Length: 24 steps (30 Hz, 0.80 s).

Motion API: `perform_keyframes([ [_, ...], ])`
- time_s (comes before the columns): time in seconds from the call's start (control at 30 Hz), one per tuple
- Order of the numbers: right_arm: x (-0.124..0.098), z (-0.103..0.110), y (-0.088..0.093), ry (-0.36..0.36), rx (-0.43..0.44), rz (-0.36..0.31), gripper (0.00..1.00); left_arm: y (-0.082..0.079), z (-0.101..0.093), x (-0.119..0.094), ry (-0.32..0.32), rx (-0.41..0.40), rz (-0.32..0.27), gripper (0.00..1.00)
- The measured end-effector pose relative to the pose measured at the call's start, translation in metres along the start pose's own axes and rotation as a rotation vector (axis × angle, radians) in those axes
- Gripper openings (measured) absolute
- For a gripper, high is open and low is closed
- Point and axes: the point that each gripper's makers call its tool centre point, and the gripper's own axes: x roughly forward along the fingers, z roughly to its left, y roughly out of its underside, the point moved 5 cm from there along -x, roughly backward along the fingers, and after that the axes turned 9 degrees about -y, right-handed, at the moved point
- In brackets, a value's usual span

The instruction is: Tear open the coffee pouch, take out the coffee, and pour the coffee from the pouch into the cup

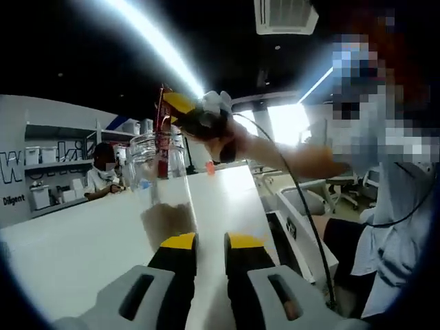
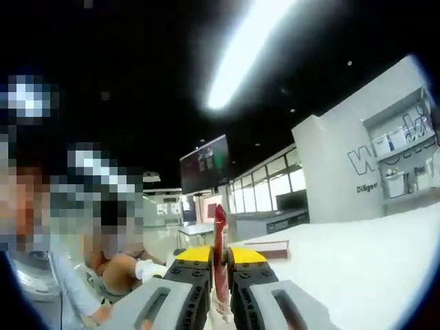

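Your right gripper (image 2: 221,265) has its yellow-tipped jaws pressed in on the red coffee pouch (image 2: 219,256), which stands upright in the narrow slot between them and sticks up above the tips. Past those tips, in the right gripper view, a flat reddish box (image 2: 267,248) lies on the white table (image 2: 357,261), and beyond it a dark screen (image 2: 204,163) hangs under the black ceiling, with windows below and a white wall with lettering off to the right.

Your left gripper (image 1: 210,241) holds nothing; its two yellow tips stand slightly apart with a thin gap of bare table between them. Just ahead of the left tip, and a little to its left, the clear cup (image 1: 159,180) stands upright on the table (image 1: 82,247), touching neither jaw.

In the left gripper view, above and just behind the cup's rim, your right gripper (image 1: 180,111) comes in from the right, carried by your hand (image 1: 227,137), with the pouch (image 1: 162,124) hanging down from it close over the cup's mouth. Whether the pouch is already torn open cannot be told, and no coffee is seen falling. A cable (image 1: 302,206) runs down from that hand. Farther off, left of the cup, another person (image 1: 103,172) sits by shelves with white boxes (image 1: 40,155).
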Motion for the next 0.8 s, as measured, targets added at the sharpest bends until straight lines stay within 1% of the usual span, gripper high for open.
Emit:
perform_keyframes([
  [0.13,0.0034,0.004,0.004,0.002,-0.01,0.012,0.09,-0.0001,-0.0002,-0.0006,0.002,-0.001,0.001,0.18],
  [0.4,0.0038,0.0035,0.0024,0.02,-0.028,-0.007,0.09,0.0,-0.0012,-0.0014,0.01,0.005,0.001,0.18],
  [0.43,0.0036,0.0014,0.002,0.031,-0.037,-0.002,0.08,0.0,-0.0016,-0.0015,0.011,0.005,0.001,0.18],
  [0.47,0.0031,-0.0021,-0.001,0.05,-0.088,-0.008,0.08,-0.0001,-0.0021,-0.0017,0.012,0.006,0.001,0.18],
  [0.5,0.0034,-0.0005,-0.0013,0.046,-0.104,-0.009,0.08,-0.0002,-0.0021,-0.0018,0.013,0.006,0.0,0.18],
  [0.53,0.0035,0.0004,-0.0008,0.042,-0.097,-0.007,0.08,-0.0003,-0.002,-0.0019,0.013,0.005,0.0,0.18],
  [0.57,0.0041,0.0011,0.0003,0.03,-0.058,0.0,0.08,-0.0003,-0.0022,-0.0019,0.014,0.006,0.0,0.18],
  [0.6,0.0043,0.0,-0.0001,0.029,-0.052,-0.001,0.08,-0.0003,-0.0024,-0.002,0.014,0.008,-0.001,0.18],
  [0.7,0.0037,-0.0037,-0.0008,0.037,-0.049,-0.009,0.09,-0.0005,-0.0023,-0.002,0.017,0.009,-0.002,0.18],
  [0.8,0.0035,-0.003,-0.0007,0.029,-0.057,-0.017,0.09,-0.0005,-0.0023,-0.0021,0.017,0.01,-0.002,0.18],
])
